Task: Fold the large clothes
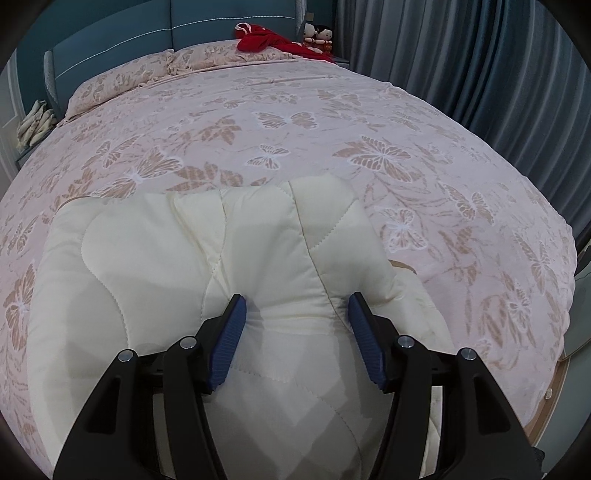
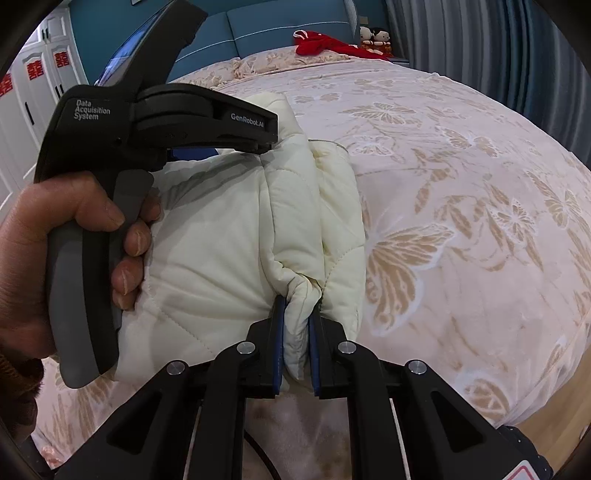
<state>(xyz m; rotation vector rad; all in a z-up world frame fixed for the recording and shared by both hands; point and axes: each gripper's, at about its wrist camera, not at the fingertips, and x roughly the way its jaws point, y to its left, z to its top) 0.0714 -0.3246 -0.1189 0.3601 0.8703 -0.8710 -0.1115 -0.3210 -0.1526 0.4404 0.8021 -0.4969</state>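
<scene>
My left hand [image 2: 55, 266] sits at 9 o'clock in the right wrist view, wrapped round the grey handle of my left gripper [image 1: 297, 310], which lies across the top of the folded cream quilted garment [image 1: 207, 280]. In the left wrist view its blue pads [image 1: 227, 343] stand apart, a wide bulge of the cream fabric between them; both pad tips dent the fabric at the sides, so I read it as a loose wide hold rather than a hard clamp. The garment is a thick folded bundle at the near edge of the bed, from 8 o'clock through centre in the left view, resting on the pink butterfly bedspread [image 1: 332, 122]. Moving right: my right gripper [image 2: 297, 314] at 6 o'clock in its own view has its pads nearly together, pinched on a gathered fold of the same garment [image 2: 221, 240] at the bundle's near right corner, with fabric puckering out above the tips. Right of the bundle is bare bedspread [image 2: 461, 206]. Far end, about 12 o'clock: blue padded headboard [image 1: 147, 33], red cloth [image 1: 266, 38] on the pillows, two small dolls [image 1: 318, 37] just right of it. Grey-blue curtains [image 1: 461, 55] run along 1 to 3 o'clock. White wardrobe doors [image 2: 33, 85] with red paper cutouts at 10 o'clock in the right view.
</scene>
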